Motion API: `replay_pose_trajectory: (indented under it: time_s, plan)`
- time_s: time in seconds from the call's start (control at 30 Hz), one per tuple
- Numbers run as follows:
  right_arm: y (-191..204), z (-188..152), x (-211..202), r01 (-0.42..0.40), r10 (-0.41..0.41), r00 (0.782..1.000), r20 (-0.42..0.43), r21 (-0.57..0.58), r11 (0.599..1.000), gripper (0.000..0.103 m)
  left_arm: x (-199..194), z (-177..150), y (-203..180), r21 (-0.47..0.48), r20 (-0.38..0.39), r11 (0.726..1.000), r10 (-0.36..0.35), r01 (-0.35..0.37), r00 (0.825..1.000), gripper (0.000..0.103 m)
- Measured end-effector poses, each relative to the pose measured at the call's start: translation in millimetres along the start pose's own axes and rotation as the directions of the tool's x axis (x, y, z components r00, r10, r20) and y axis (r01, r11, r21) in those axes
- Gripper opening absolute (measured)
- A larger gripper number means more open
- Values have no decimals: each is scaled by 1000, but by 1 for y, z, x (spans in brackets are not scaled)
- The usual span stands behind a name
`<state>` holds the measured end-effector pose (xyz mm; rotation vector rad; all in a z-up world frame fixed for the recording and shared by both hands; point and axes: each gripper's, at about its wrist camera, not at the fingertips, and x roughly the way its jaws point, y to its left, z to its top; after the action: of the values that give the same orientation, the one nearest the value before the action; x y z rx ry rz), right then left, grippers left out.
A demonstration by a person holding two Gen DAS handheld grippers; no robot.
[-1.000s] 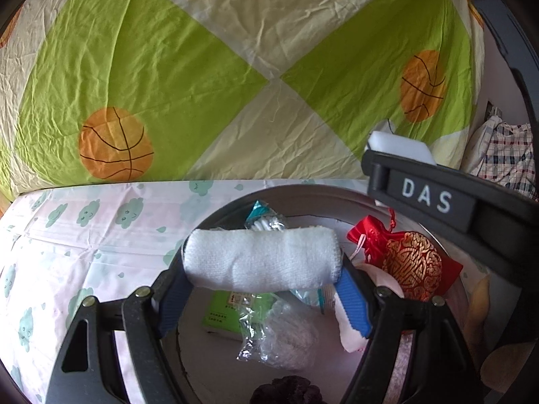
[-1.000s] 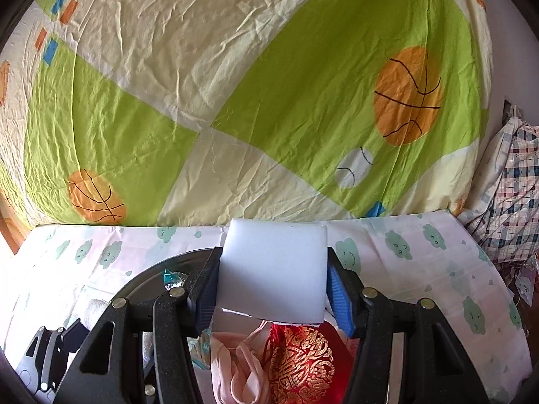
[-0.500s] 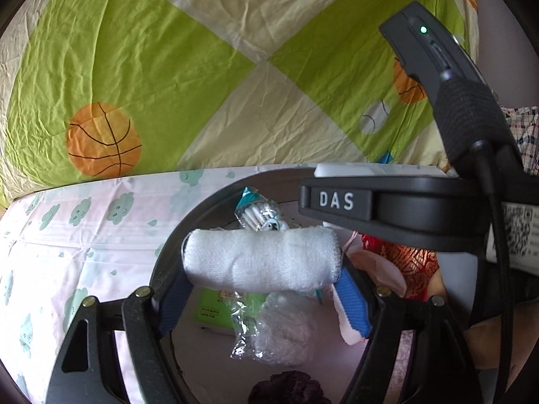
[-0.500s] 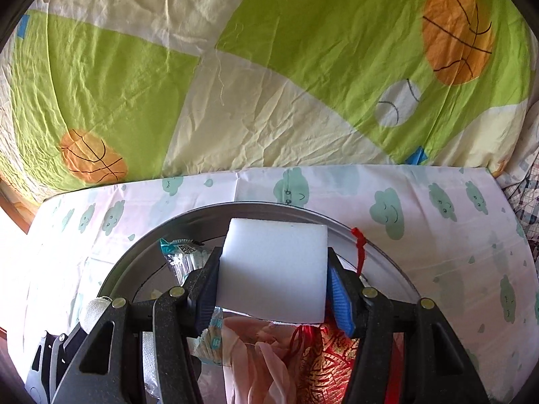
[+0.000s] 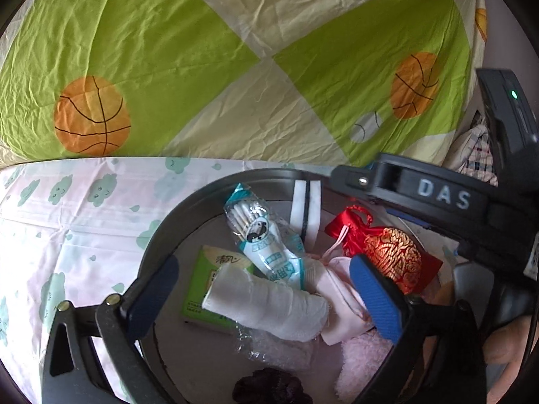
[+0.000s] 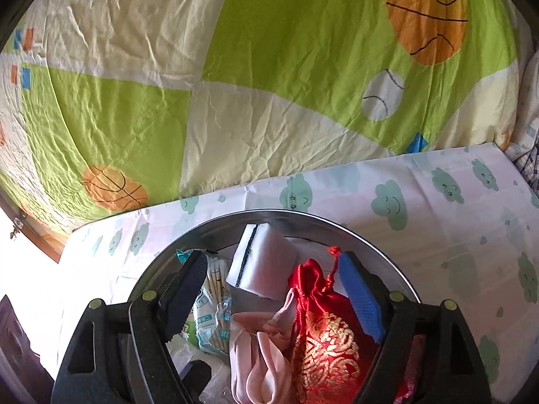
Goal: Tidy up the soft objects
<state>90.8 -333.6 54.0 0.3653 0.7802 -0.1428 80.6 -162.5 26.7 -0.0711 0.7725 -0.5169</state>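
Home bedroom: bed with cloud-print sheet [image 6: 421, 202], basketball-print quilt [image 6: 269, 67] on far side, plaid clothes [image 5: 478, 158] far right.

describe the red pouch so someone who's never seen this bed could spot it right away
On the cloud-print sheet sits a round metal basin full of soft things. The red pouch lies toward its right side, beside a pale pink cloth. It alone is shiny red satin with gold embroidery and a drawstring neck.

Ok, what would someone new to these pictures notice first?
Probably the red and gold pouch, glowing among the pale items in the round metal basin. Behind it, the lime green quilt with orange basketballs fills the background. Nearer, a white cloth roll lies between the left tool's opening jaws.
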Motion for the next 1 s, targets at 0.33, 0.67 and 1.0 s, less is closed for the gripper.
replay_pose_trajectory:
  time_s: [0.33,0.67,1.0]
  plan:
    - [-53,-65,-85,-26,-85,917,389,272,962,82,-27,-3,-6,23,210,991,122,-130,970,103]
    - [-32,-127,-119,145,-237,773,589,200,969,88,-50,-29,-5,58,382,949,267,-311,885,103]
    - [-1,-150,-126,211,-197,740,643,56,976,89,-67,-55,10,11,390,945,297,-327,872,103]
